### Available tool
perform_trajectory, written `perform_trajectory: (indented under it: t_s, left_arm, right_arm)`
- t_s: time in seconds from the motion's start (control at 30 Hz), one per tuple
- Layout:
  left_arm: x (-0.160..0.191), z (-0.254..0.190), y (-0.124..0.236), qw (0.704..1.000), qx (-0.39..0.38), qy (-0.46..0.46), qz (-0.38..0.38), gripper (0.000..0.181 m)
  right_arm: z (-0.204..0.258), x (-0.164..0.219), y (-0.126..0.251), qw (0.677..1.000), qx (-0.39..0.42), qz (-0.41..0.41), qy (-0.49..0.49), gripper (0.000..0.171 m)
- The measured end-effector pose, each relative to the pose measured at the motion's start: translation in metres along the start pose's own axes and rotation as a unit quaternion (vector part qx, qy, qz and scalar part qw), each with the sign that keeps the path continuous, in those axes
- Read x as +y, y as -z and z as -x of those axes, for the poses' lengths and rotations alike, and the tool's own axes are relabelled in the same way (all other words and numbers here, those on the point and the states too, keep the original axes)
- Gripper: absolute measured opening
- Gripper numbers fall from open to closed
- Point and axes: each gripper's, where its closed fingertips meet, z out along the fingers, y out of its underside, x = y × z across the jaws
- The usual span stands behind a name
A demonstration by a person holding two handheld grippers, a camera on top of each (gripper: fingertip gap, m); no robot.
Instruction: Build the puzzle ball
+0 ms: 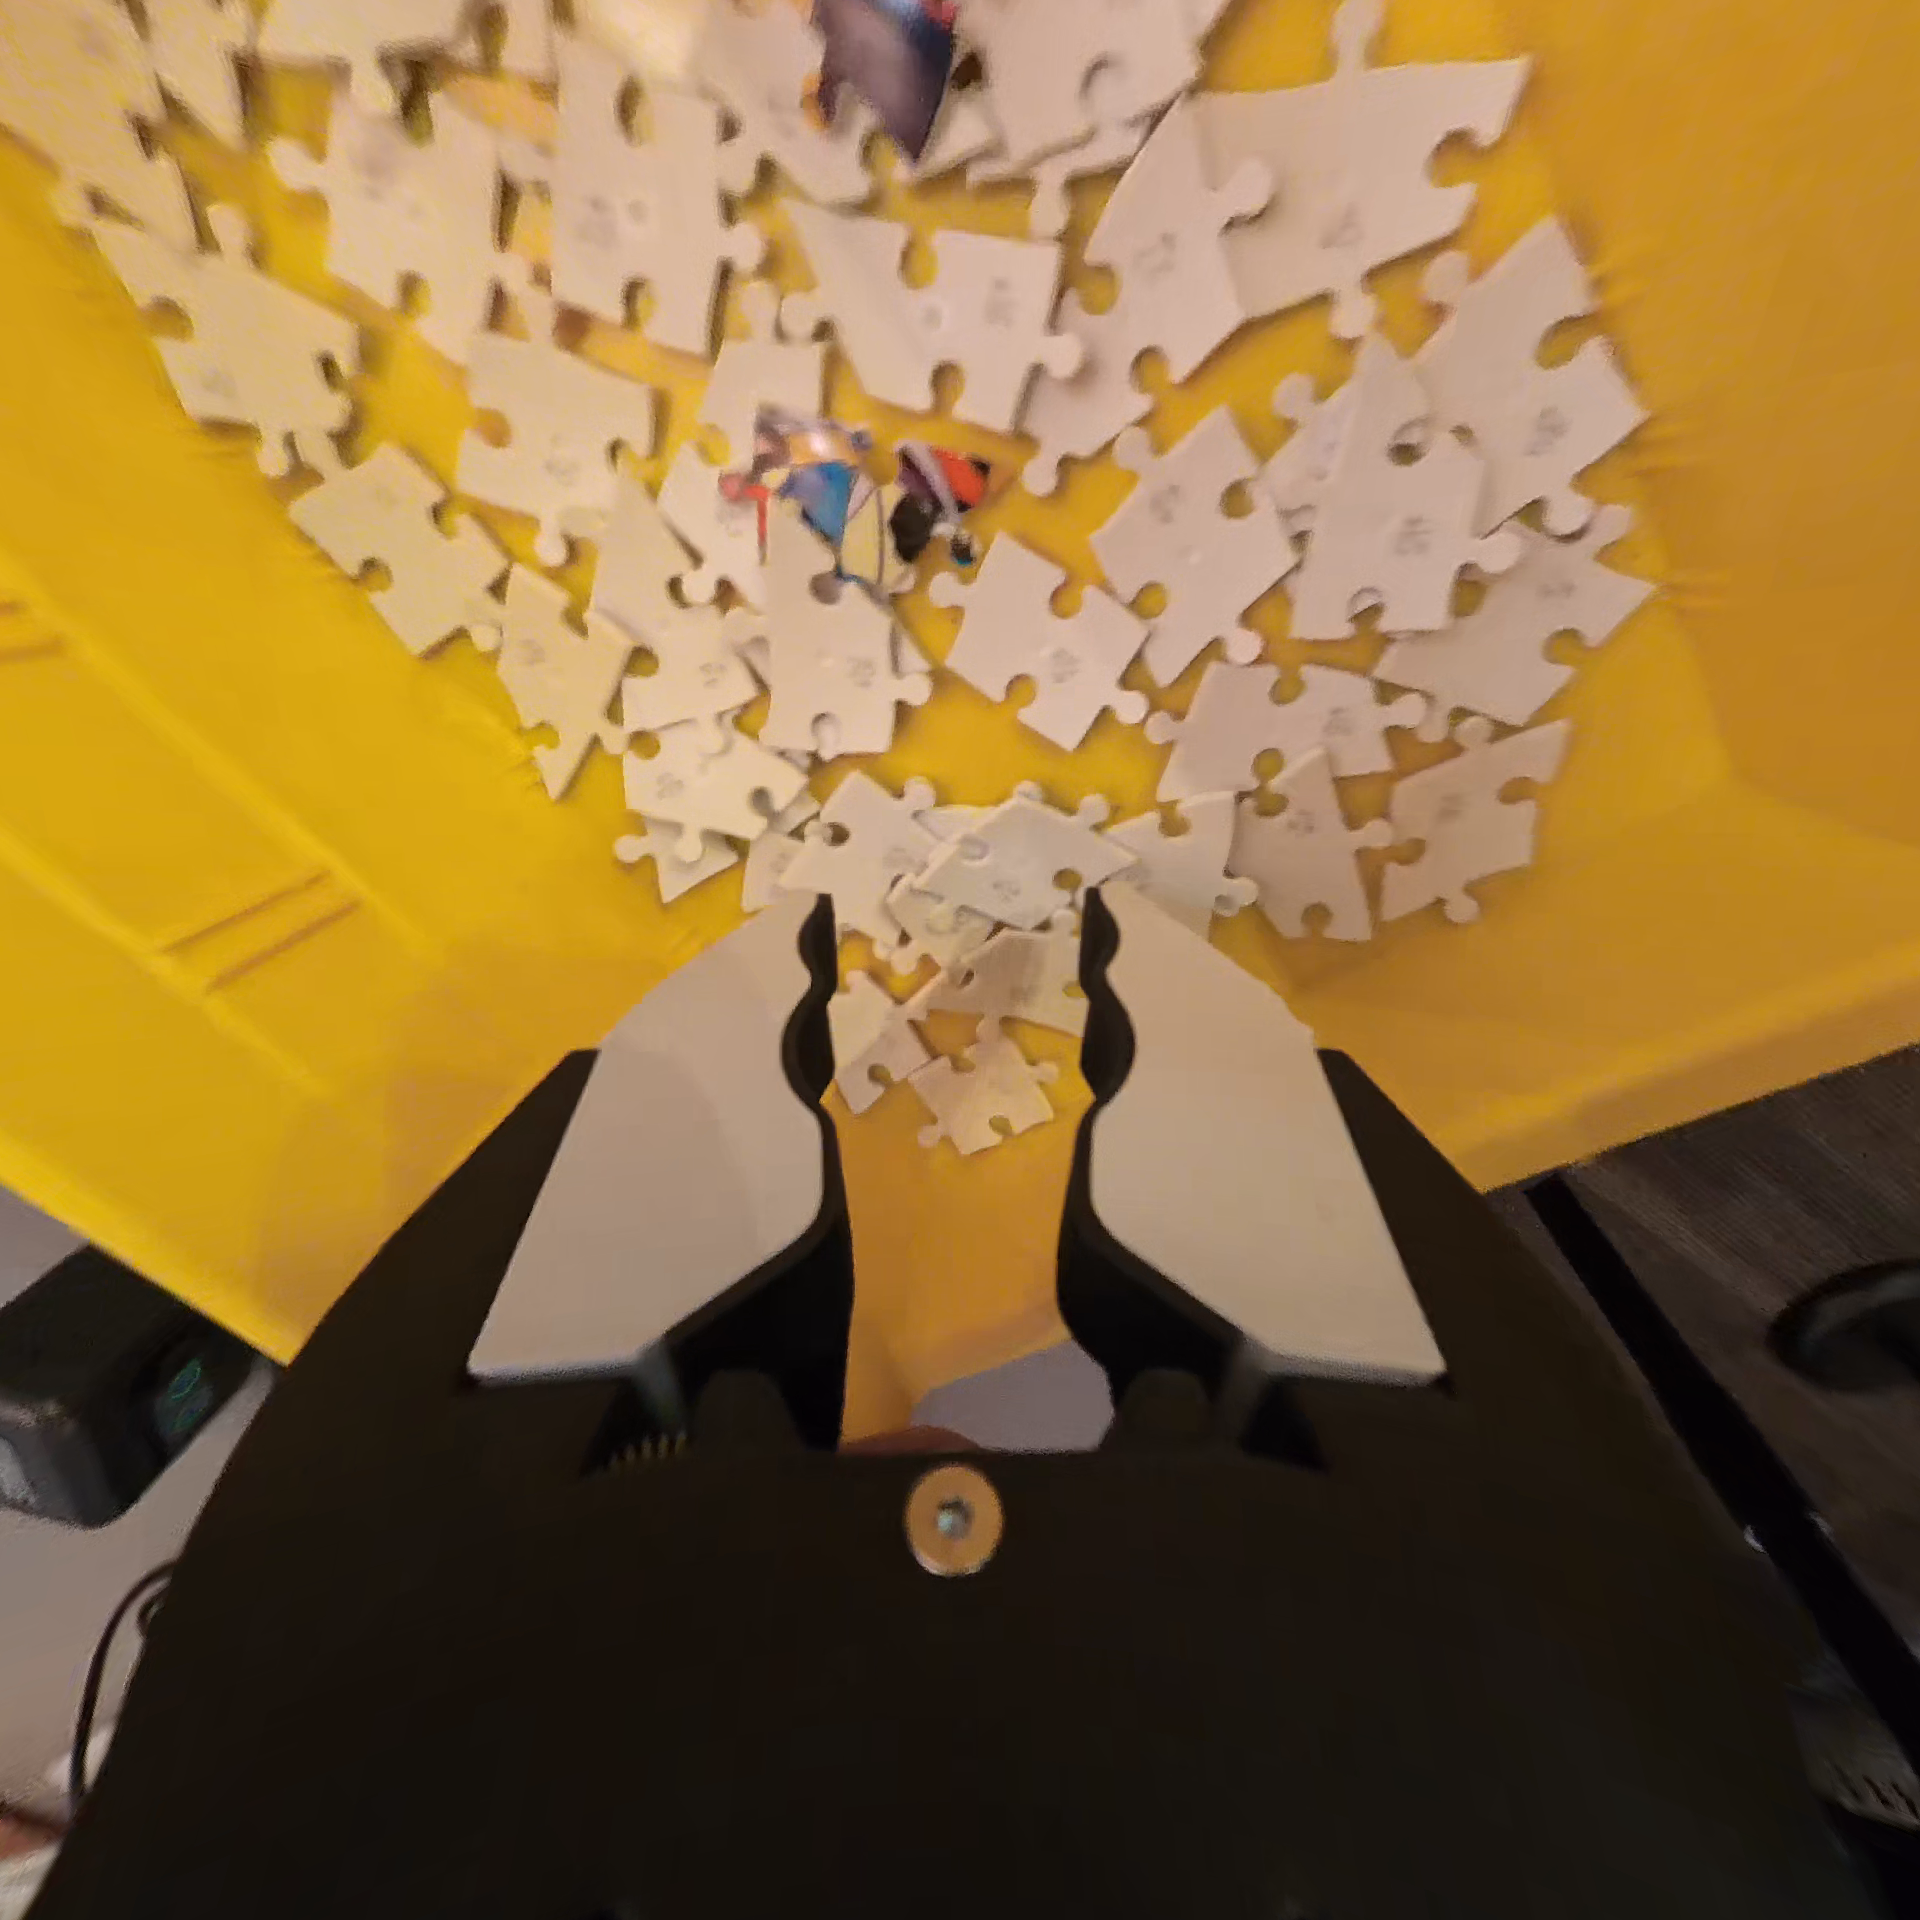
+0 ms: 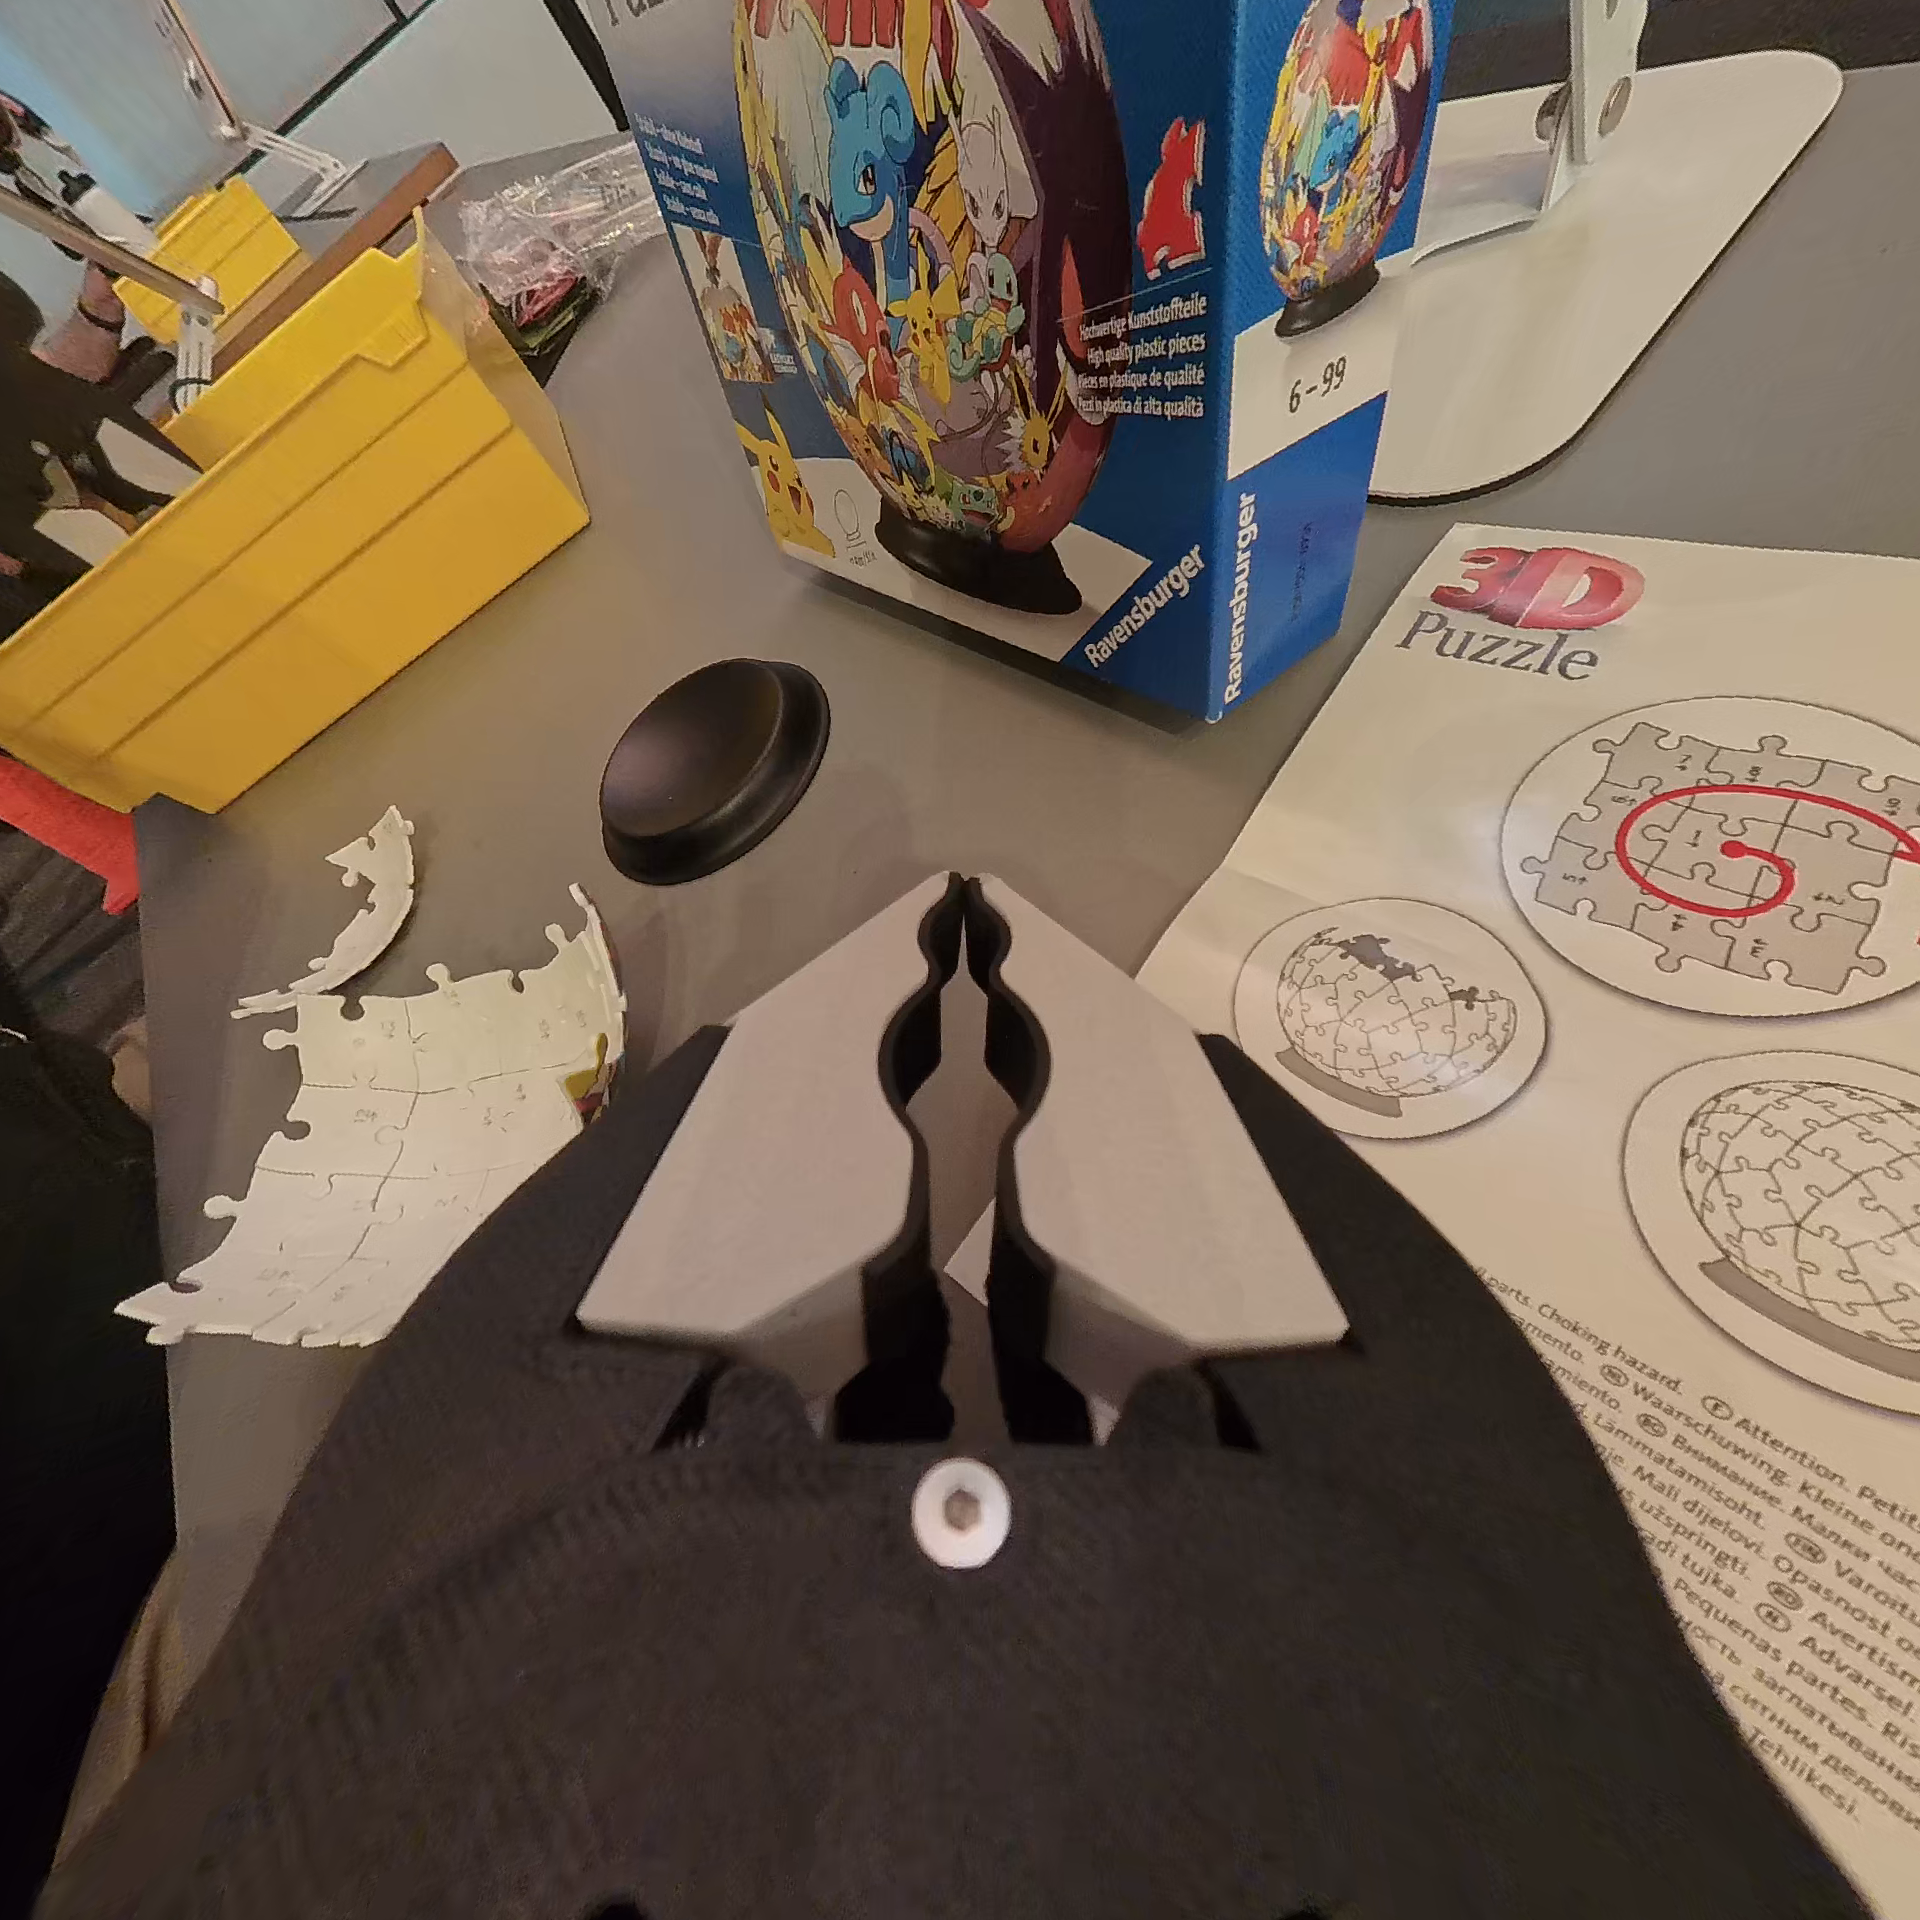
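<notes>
the left gripper (image 1: 956,914) hung over the yellow bin (image 1: 312,831) with its jaws apart and nothing between them, the tips just at the near edge of the heap of loose puzzle pieces (image 1: 935,520) on the bin floor. almost all of those pieces lay white side up; a couple showed colour near the middle of the heap. the view was blurred, so the marks on their backs could not be made out.

the right gripper (image 2: 961,883) was drawn closed, tips touching, holding nothing, and hovered above the grey table (image 2: 468,727). to the left of that gripper lay the partly built shell (image 2: 416,1122), a curved sheet of joined pieces with its white inner face up. its long axis ran from near the gripper's body away toward the black stand (image 2: 717,779), and its jagged open edge pointed at the stand. a smaller curved fragment (image 2: 358,904) lay just beyond it. the blue box (image 2: 1039,364) stood behind the stand, and the instruction sheet (image 2: 1558,935) lay to the gripper's right.

the step in hand looked like fetching the next piece. the next move would call for lowering the left jaws over a single piece at the heap's edge and pinching it by its thin rim without dragging neighbours along.
</notes>
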Motion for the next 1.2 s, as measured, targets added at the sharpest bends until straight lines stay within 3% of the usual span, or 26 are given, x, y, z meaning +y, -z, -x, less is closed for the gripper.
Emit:
perform_trajectory:
  t_s: [0.37,0.6,0.73,0.93,1.2]
  left_arm:
    - [-0.056,-0.032,-0.011,0.995,0.034,-0.019,-0.089,0.054]
    - [-0.024,-0.045,-0.015,0.996,0.082,-0.027,-0.021,0.065]
    - [-0.026,-0.020,-0.005,0.995,0.062,0.039,-0.063,0.066]
    - [-0.033,0.006,-0.010,0.996,-0.006,0.054,-0.069,0.065]
    - [-0.019,-0.016,-0.020,0.998,0.044,0.045,-0.032,0.073]
  right_arm:
    - [-0.001,0.002,-0.001,1.000,0.006,0.007,0.002,0.000]
    - [-0.002,0.003,-0.002,1.000,0.011,0.011,0.003,0.000]
    - [-0.002,0.003,-0.002,1.000,0.011,0.010,0.003,0.000]
    - [-0.002,0.003,-0.002,1.000,0.011,0.009,0.002,0.000]
    - [-0.002,0.002,-0.002,1.000,0.009,0.008,0.001,0.000]
